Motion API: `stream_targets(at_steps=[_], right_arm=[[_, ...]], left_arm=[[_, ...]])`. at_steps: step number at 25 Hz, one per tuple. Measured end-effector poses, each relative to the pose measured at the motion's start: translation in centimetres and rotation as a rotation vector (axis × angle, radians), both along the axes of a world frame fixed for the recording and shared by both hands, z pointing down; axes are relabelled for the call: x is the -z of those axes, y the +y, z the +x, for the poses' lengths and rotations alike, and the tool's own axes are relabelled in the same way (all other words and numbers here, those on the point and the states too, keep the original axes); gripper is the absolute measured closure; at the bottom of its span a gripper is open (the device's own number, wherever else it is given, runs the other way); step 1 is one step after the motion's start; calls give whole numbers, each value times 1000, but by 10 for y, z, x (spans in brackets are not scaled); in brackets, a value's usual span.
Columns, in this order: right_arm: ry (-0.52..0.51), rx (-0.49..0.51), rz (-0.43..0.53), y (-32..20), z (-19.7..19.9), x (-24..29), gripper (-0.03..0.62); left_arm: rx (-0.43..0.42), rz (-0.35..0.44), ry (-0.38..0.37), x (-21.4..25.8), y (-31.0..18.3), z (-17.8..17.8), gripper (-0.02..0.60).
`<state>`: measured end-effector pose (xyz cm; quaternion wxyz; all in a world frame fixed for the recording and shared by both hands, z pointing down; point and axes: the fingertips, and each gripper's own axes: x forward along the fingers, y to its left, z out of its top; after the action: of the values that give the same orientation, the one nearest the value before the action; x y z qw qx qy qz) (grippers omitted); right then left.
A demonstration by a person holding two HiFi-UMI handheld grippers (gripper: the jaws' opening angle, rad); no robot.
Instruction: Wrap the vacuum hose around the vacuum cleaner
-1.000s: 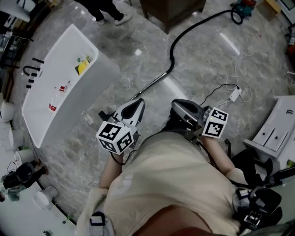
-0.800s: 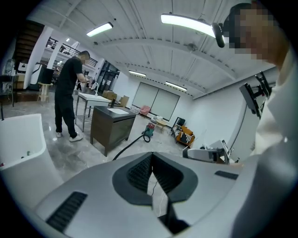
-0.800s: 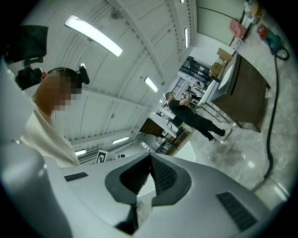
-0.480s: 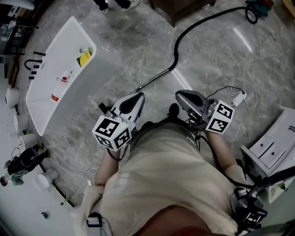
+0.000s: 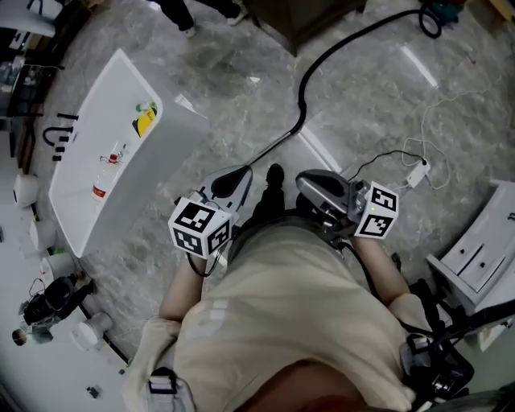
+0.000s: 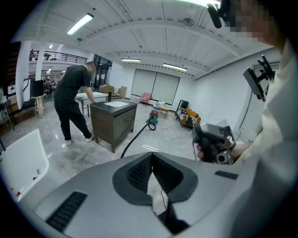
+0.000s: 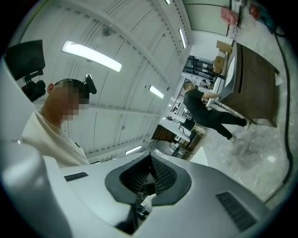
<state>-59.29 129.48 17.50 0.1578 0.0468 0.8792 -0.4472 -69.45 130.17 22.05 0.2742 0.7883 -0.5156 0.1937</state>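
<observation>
The black vacuum hose (image 5: pixel 338 42) runs across the marble floor from the vacuum cleaner (image 5: pixel 434 10) at the top right. It joins a thin metal wand (image 5: pixel 269 147) that ends just ahead of my left gripper (image 5: pixel 244 171). That gripper is shut and holds nothing. My right gripper (image 5: pixel 301 183) is beside it, also shut with nothing in it. In the left gripper view the green vacuum cleaner (image 6: pixel 152 119) and its hose (image 6: pixel 134 137) lie far ahead, past the closed left gripper (image 6: pixel 151 156). The right gripper (image 7: pixel 150 159) points upward toward the ceiling.
A long white tub-shaped table (image 5: pixel 88 173) with small items stands at the left. A brown cabinet (image 5: pixel 310 16) is near the hose, with a person in black (image 6: pixel 72 108) beside it. A white cable and charger (image 5: pixel 415 171) lie at the right, and white drawers (image 5: pixel 483 237) beyond.
The floor has slid under me as I stepped forward. A black shoe now shows between the two grippers, and the wand's end lies closer to the left gripper. Both jaws stay shut.
</observation>
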Motion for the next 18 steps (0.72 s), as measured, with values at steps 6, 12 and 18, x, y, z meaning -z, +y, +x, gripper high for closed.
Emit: stream_targets(at_steps=[6, 12, 18], right_arm=[[31, -8, 51, -14, 5, 1, 591], [237, 16, 257, -41, -47, 5, 591], [336, -27, 280, -79, -106, 2, 589]], left_arm=[[-106, -11, 6, -22, -42, 4, 575], [-145, 40, -45, -31, -94, -49, 575], [-126, 47, -12, -60, -125, -105, 575]])
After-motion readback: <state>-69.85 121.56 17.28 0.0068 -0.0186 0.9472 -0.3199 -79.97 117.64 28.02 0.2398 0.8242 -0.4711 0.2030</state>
